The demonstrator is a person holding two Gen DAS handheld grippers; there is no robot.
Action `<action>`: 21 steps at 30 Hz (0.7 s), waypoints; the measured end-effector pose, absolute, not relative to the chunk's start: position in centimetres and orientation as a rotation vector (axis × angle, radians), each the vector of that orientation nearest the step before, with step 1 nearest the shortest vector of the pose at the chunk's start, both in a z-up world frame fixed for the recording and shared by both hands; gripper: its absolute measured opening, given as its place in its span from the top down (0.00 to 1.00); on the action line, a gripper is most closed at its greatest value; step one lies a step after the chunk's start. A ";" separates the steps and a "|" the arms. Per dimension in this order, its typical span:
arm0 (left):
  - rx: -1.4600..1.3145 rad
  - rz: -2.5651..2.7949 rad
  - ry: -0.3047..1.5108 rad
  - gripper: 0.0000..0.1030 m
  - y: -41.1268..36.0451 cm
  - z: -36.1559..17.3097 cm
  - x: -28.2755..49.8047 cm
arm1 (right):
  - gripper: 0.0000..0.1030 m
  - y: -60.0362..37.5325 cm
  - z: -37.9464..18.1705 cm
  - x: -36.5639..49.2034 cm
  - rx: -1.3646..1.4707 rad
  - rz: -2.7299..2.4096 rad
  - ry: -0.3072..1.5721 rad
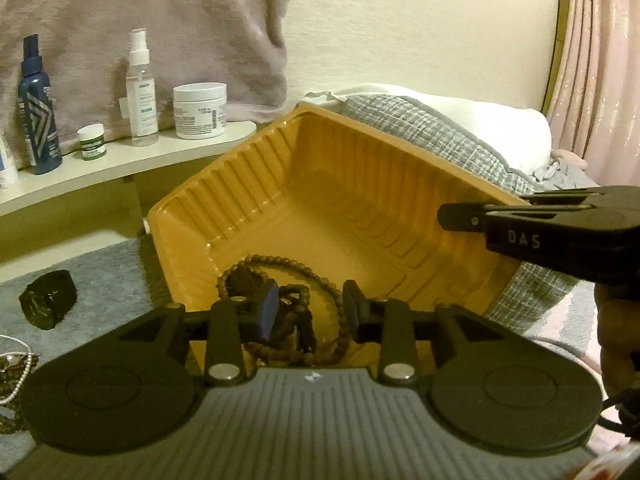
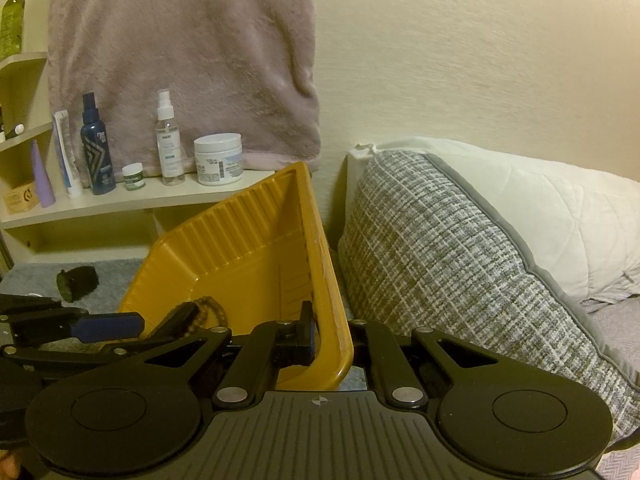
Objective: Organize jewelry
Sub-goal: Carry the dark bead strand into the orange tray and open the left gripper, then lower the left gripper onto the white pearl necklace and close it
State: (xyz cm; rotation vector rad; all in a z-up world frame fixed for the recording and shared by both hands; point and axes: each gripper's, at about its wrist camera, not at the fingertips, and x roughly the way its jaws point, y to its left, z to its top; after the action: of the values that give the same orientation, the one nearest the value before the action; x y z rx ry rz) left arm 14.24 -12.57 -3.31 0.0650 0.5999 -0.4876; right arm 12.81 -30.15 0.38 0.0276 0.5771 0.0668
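Note:
A yellow ribbed plastic tray [image 1: 340, 184] is tilted up, its open side toward me. A brown wooden bead bracelet [image 1: 304, 268] and a dark item lie in its low near corner. My left gripper [image 1: 308, 312] is open, its blue pads either side of the beads, just above them. My right gripper [image 2: 332, 340] is shut on the tray's right rim [image 2: 332, 300]; it shows in the left wrist view [image 1: 520, 224] clamped on that rim. The left gripper shows at the left of the right wrist view [image 2: 108, 328].
A black object [image 1: 48, 300] lies on the grey mat [image 1: 100, 272] at left, with a pearl strand and beads [image 1: 16, 364] at the edge. Bottles and jars [image 1: 140, 88] stand on a cream shelf. A checked pillow [image 2: 460, 260] lies right of the tray.

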 end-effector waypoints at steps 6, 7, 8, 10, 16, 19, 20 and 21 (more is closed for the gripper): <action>0.057 -0.444 0.595 0.70 -11.1 -3.3 14.0 | 0.95 -30.1 0.4 12.8 0.027 0.065 0.579; 0.055 -0.433 0.594 0.70 -10.7 -3.2 14.0 | 0.95 -30.1 0.4 12.8 0.025 0.065 0.579; 0.052 -0.419 0.594 0.70 -10.3 -3.2 13.9 | 0.95 -30.0 0.5 12.7 0.024 0.066 0.579; 0.049 -0.394 0.591 0.70 -9.3 -3.2 13.7 | 0.95 -30.0 0.6 12.7 0.025 0.068 0.580; 0.042 -0.259 0.585 0.70 -4.7 -3.6 12.6 | 0.95 -30.1 0.5 12.8 0.026 0.066 0.582; 0.048 -0.168 0.586 0.70 -1.9 -4.1 12.1 | 0.95 -30.2 0.4 12.9 0.024 0.066 0.584; 0.050 -0.136 0.589 0.70 -0.8 -4.3 11.9 | 0.95 -30.2 0.4 12.9 0.022 0.066 0.584; 0.051 -0.110 0.596 0.70 0.1 -4.6 11.8 | 0.95 -30.2 0.4 12.9 0.020 0.065 0.584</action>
State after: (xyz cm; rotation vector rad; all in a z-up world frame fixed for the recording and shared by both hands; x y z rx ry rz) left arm 11.85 0.13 -4.60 0.0513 0.5956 -0.1096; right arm 12.91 -30.18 0.35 0.0197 0.5843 0.0651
